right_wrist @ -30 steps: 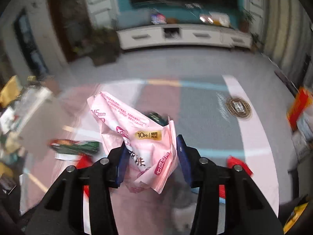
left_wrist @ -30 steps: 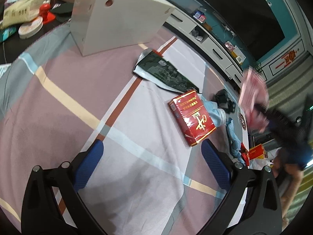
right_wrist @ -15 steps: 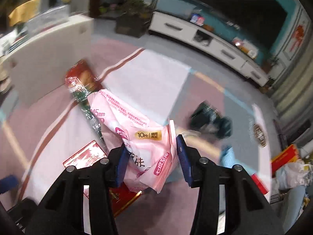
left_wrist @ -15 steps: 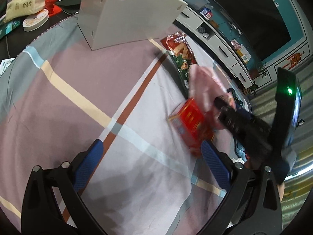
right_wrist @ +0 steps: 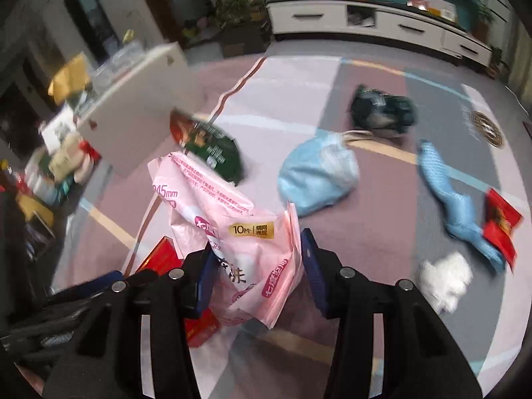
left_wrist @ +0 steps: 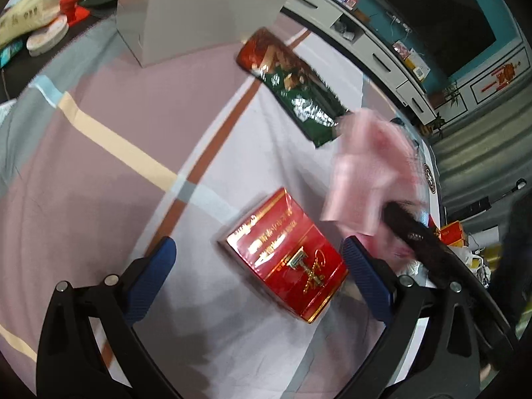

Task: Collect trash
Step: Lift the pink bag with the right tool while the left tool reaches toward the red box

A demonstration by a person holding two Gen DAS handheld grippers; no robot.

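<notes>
My right gripper [right_wrist: 256,272] is shut on a crumpled pink plastic wrapper [right_wrist: 226,219], held above the patterned cloth; the wrapper shows blurred in the left wrist view [left_wrist: 372,173]. My left gripper [left_wrist: 259,266] is open, its blue pads either side of a red box [left_wrist: 286,256] that lies on the cloth just ahead of it. The box's edge shows in the right wrist view [right_wrist: 159,259]. A green and red snack bag [left_wrist: 292,83] lies beyond the box. A white open box [left_wrist: 199,10] stands at the back.
On the cloth in the right wrist view lie a light blue bag [right_wrist: 319,173], a dark green crumpled bag [right_wrist: 382,109], a blue glove [right_wrist: 449,196], a red packet [right_wrist: 502,222] and white tissue [right_wrist: 445,279]. Clutter [left_wrist: 43,26] sits left of the white box.
My right gripper has swung with the pink wrapper over the table toward the left gripper. My left gripper has moved closer to the red box, which now lies between its pads.
</notes>
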